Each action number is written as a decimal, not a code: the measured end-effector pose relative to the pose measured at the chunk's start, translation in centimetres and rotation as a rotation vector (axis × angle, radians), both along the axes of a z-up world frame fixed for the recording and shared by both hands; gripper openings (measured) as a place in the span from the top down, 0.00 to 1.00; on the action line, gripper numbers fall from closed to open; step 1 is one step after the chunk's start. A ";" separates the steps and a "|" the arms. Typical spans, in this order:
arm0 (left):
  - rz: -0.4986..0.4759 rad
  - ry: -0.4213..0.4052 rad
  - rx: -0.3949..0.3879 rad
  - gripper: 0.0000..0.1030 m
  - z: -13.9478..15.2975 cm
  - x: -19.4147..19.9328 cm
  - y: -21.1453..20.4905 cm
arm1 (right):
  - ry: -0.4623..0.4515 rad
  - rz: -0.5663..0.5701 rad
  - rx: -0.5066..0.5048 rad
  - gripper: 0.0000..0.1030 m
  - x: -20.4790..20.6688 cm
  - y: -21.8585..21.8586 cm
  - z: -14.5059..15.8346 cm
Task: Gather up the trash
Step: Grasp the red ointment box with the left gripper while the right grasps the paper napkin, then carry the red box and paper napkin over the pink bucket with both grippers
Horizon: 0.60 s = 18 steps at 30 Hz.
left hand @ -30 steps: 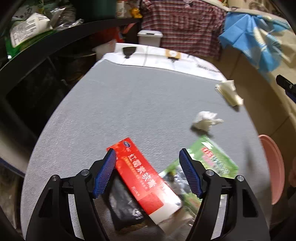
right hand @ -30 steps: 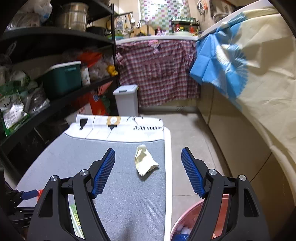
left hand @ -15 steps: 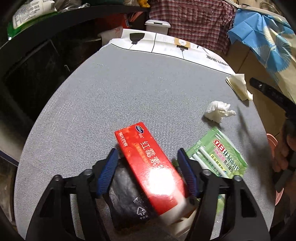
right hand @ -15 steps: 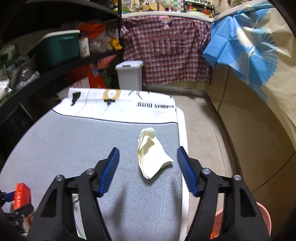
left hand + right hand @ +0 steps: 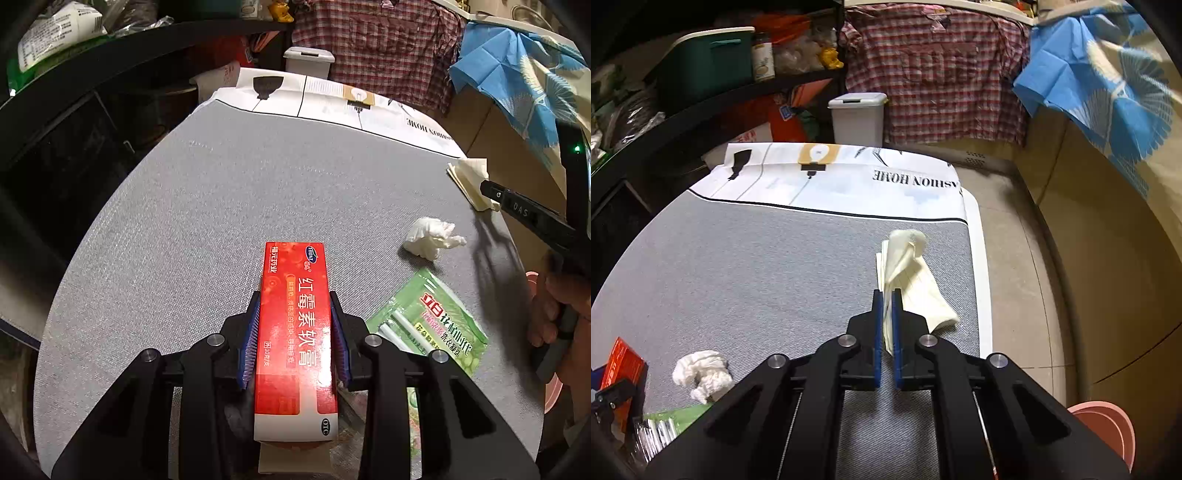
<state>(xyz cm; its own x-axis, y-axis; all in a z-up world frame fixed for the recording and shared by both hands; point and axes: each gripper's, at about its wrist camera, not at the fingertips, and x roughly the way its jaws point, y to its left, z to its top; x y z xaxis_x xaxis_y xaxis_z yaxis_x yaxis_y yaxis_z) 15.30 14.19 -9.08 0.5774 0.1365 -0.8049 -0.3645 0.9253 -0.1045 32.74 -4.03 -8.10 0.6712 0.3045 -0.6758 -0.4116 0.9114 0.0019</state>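
Note:
My left gripper (image 5: 294,325) is shut on a red medicine box (image 5: 295,317), gripping its long sides over the grey table (image 5: 184,221). My right gripper (image 5: 885,295) is shut on a folded cream napkin (image 5: 916,280) near the table's right edge. The napkin also shows in the left wrist view (image 5: 469,177). A crumpled white tissue (image 5: 432,238) and a green packet (image 5: 432,321) lie on the table between the grippers. Both show in the right wrist view, the tissue (image 5: 701,373) and the packet (image 5: 665,424). The red box (image 5: 622,363) shows there at far left.
A pink basin (image 5: 1108,428) sits on the floor off the table's right side. A white lidded bin (image 5: 858,118) stands beyond the table's far end. Dark shelves (image 5: 701,99) with boxes line the left. A plaid cloth (image 5: 942,74) hangs at the back.
My left gripper has closed on the red box, which now lies straight between the jaws. My right gripper has moved forward and down and closed on the cream napkin.

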 end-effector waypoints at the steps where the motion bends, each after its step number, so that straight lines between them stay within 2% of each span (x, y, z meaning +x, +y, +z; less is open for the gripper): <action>1: -0.002 -0.005 0.003 0.67 0.2 0.0 0.0 | -0.005 0.004 0.001 0.97 -0.2 0.1 0.1; 12: -0.003 -0.054 0.020 0.67 1.9 -0.6 0.3 | -0.049 0.072 0.019 0.99 -3.4 0.5 2.5; 18: -0.007 -0.097 0.037 0.67 3.5 -1.2 0.3 | -0.092 0.084 0.049 0.99 -6.1 -0.7 5.1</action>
<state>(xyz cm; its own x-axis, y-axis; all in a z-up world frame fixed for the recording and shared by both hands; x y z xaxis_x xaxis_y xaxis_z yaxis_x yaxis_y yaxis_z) 14.13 14.47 -5.58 0.6539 0.1605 -0.7394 -0.3474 0.9319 -0.1049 26.67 -4.73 -2.96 0.7002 0.3936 -0.5956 -0.4871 0.8733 0.0044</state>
